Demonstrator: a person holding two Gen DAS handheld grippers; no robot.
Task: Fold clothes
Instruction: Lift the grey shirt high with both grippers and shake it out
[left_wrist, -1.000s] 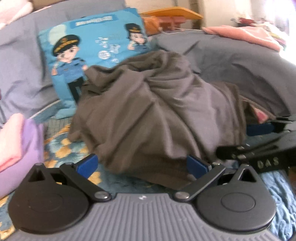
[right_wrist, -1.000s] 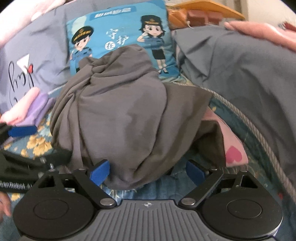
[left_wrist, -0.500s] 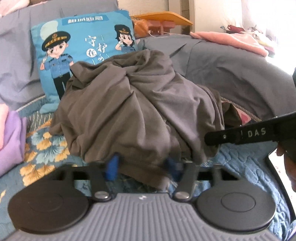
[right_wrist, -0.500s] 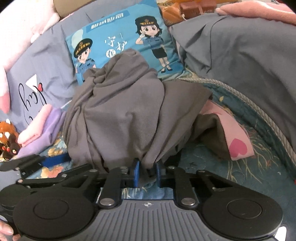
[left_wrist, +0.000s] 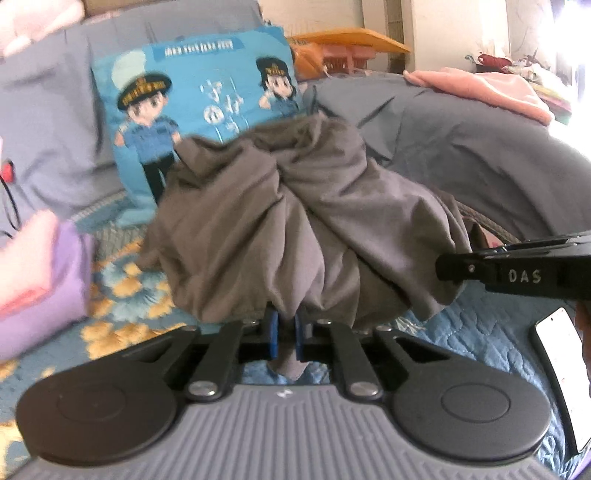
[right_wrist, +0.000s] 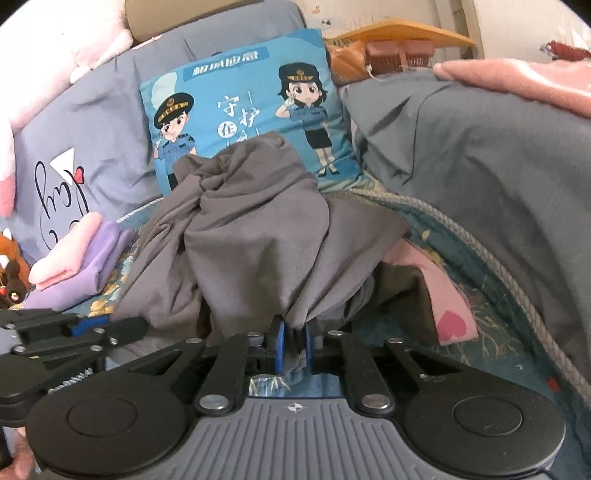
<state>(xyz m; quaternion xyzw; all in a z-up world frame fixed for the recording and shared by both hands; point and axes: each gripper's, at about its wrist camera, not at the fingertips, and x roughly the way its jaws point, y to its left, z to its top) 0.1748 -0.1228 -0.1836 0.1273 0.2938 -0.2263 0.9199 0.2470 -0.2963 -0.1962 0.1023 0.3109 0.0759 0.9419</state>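
On the bed (right_wrist: 388, 373), each hand-held gripper, left (left_wrist: 286, 334) and right (right_wrist: 291, 345), pinched the bunched gray shirt (right_wrist: 258, 251), which likely needed lifting and spreading flat next.

a crumpled garment (right_wrist: 258, 236) lies before a cartoon pillow (right_wrist: 240, 99), folded clothes (right_wrist: 74, 258) to its left, apparently on a quilt (left_wrist: 491, 332).

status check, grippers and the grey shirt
Left gripper shut on grey shirt. Right gripper shut on it too. Shirt bunched, unfolded. Pink cloth partly under it.
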